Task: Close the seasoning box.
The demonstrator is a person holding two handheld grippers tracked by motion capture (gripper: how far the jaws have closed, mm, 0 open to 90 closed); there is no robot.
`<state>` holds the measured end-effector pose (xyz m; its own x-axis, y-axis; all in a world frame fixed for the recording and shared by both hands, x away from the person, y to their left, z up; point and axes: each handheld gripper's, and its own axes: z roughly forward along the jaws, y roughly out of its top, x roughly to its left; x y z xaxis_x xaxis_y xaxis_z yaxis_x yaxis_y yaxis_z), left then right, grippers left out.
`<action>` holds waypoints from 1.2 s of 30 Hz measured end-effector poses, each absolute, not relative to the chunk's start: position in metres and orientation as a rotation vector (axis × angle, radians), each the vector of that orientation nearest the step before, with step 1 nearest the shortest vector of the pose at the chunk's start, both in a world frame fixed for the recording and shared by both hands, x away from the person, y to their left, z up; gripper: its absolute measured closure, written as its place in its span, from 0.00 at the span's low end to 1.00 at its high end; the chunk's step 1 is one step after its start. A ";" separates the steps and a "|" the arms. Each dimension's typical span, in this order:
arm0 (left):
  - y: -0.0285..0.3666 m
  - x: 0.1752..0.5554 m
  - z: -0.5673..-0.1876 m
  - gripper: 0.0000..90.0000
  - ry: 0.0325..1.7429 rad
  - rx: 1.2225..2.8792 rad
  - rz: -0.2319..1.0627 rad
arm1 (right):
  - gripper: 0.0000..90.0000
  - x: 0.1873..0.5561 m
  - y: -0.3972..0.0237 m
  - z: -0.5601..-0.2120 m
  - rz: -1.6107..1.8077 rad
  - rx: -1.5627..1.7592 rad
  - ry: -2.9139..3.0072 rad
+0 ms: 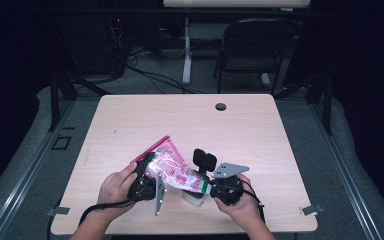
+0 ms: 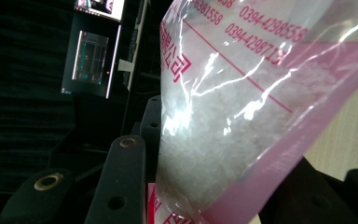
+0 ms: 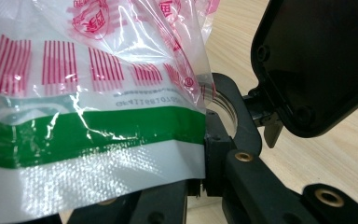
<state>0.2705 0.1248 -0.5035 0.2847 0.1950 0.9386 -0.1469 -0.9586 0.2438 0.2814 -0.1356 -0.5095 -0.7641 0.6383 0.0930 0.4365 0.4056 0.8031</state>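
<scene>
The pale wooden table (image 1: 240, 125) has a round cable hole (image 1: 220, 106) near its far edge, and a dark folding chair (image 1: 252, 47) stands on the floor beyond it. Near the front edge, between the person's two hands, a clear plastic bag (image 1: 172, 167) printed in pink and red is held up off the tabletop, tilted, with a pink-edged corner pointing away to the far left and a green band at the end nearer the right hand. White grainy stuff shows through the film in the left gripper view (image 2: 214, 130). The left gripper (image 1: 147, 180) has its jaws about halfway apart with the bag's pink-edged part between them, the film lying against the inner jaw. The right gripper (image 1: 215, 187) is clamped narrow on the green-banded end (image 3: 88, 130) of the bag. Just beyond the right gripper a small black-lidded container (image 1: 204, 159) stands on the table.
</scene>
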 end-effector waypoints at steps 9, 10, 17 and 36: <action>0.123 0.269 -0.502 0.74 -0.006 2.293 1.746 | 0.99 0.282 -0.136 -0.510 1.283 0.953 2.432; 0.123 0.269 -0.502 0.74 -0.010 2.297 1.746 | 0.99 0.282 -0.136 -0.510 1.283 0.953 2.432; 0.124 0.268 -0.502 0.75 -0.039 2.297 1.765 | 0.99 0.282 -0.136 -0.511 1.283 0.954 2.434; 0.124 0.268 -0.500 0.76 -0.039 2.301 1.766 | 0.95 0.281 -0.137 -0.509 1.292 0.948 2.416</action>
<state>0.2682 0.1239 -0.5001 0.2688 0.1243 0.9551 -0.1663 -0.9707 0.1731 0.2812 -0.1368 -0.5089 -0.7600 0.6440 0.0874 0.4301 0.3977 0.8104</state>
